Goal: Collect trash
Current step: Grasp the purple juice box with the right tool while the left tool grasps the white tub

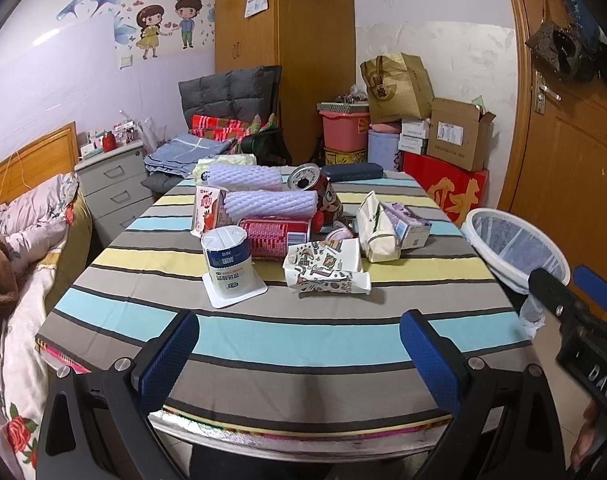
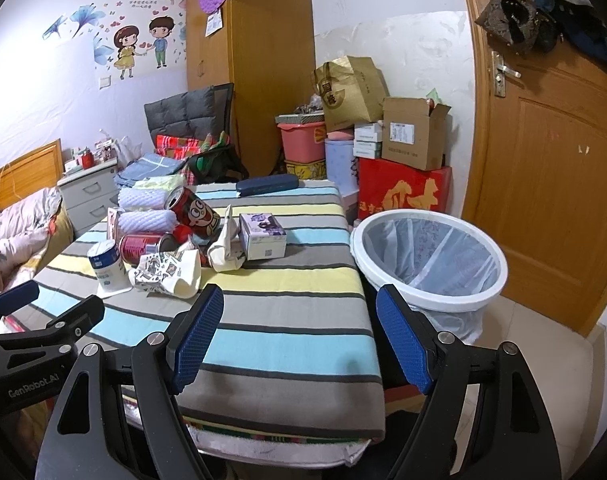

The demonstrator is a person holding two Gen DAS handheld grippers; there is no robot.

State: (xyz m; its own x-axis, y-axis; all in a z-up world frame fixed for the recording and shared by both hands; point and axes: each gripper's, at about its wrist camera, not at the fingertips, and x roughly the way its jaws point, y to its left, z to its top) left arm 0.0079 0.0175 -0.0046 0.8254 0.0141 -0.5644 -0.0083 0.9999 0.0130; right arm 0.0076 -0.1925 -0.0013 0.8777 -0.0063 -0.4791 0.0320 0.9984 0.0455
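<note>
Both tools are spread wide with nothing in them. The left tool (image 1: 299, 344) and the right tool (image 2: 299, 340) hang over the near edge of the striped worktop (image 1: 303, 344). No trash has been picked up yet, it seems.

The trash sits in a pile in the middle of the worktop, well apart from both tools. The white cup (image 1: 227, 260) stands upside down on its lid at the near left. The crumpled patterned paper (image 1: 327, 268) lies just to its right. Behind them are a red can (image 1: 277, 236) on its side, a purple carton (image 1: 409, 226) and more.

The bin (image 2: 427, 256) stands on the floor just past the right edge of the worktop. It has a clear bag inside.

A good plan is to start with the nearest piece. Reach forward slowly, put one finger on each side of the cup, then squeeze gently, because it looks thin and could crush. Carry it right over the bin before letting go.
</note>
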